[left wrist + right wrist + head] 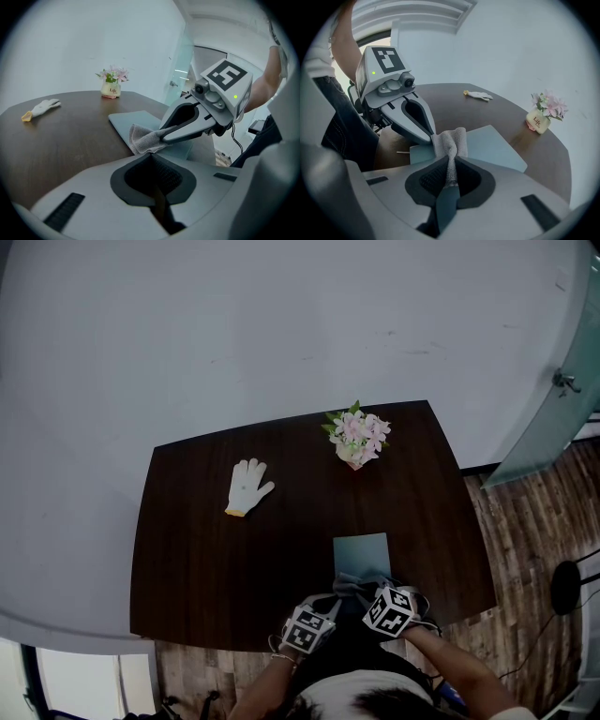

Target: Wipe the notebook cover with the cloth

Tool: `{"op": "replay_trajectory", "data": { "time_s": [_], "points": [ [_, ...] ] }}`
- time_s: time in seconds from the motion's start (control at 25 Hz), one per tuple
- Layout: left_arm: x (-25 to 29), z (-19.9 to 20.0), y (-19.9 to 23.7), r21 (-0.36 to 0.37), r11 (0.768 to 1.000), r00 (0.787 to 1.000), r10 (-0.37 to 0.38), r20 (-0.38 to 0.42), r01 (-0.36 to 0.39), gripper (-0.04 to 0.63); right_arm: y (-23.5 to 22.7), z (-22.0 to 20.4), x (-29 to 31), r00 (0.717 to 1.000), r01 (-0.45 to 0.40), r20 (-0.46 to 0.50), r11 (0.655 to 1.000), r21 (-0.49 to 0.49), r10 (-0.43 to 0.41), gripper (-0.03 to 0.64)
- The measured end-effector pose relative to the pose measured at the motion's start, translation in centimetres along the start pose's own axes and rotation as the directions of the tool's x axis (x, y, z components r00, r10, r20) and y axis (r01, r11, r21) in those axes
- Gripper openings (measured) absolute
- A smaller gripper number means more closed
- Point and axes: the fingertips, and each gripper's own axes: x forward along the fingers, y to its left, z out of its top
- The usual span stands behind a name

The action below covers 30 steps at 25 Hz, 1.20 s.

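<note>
Right gripper view shows us the right gripper (450,161) clenched on the cloth (452,138), with a grey fold running up between its jaws. The cloth sits bunched on the near end of the notebook (494,147), which lies flat by the near edge of the table (454,101). The left gripper (150,158) has its jaws pressed together with nothing between them, and its tips are right at the cloth's edge. In the head view we see both grippers side by side at the table's near edge. A glove (248,487) lies to the left and flowers (356,439) stand near the far edge, both well apart from the notebook.
</note>
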Motion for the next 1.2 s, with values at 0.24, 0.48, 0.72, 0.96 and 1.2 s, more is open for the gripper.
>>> {"op": "replay_trajectory", "data": {
  "time_s": [0.24,0.48,0.72,0.96,1.2],
  "points": [
    [0.0,-0.1,-0.2,0.001,1.0,1.0,0.005,-0.011,-0.005,0.017,-0.8,-1.6,-1.1,1.0,0.025,-0.007,0.999,0.029,-0.025,0.041],
    [-0.1,0.0,-0.3,0.003,1.0,1.0,0.019,-0.005,-0.019,0.017,-1.4,-3.0,-2.0,0.999,0.052,-0.008,0.997,0.056,-0.051,0.041],
    [0.0,0.2,-0.4,0.004,1.0,1.0,0.026,-0.003,-0.026,0.017,-2.2,-4.7,-3.1,0.997,0.079,-0.01,0.993,0.086,-0.079,0.041],
    [0.2,0.1,-0.5,0.001,0.999,0.999,0.034,-0.003,-0.034,0.017,-2.7,-6.6,-4.3,0.994,0.105,-0.015,0.986,0.129,-0.104,0.041],
    [0.1,0.1,-0.9,0.001,0.999,0.999,0.04,-0.007,-0.04,0.017,-3.3,-8.5,-5.5,0.991,0.131,-0.019,0.969,0.21,-0.13,0.041]
  ]
}}
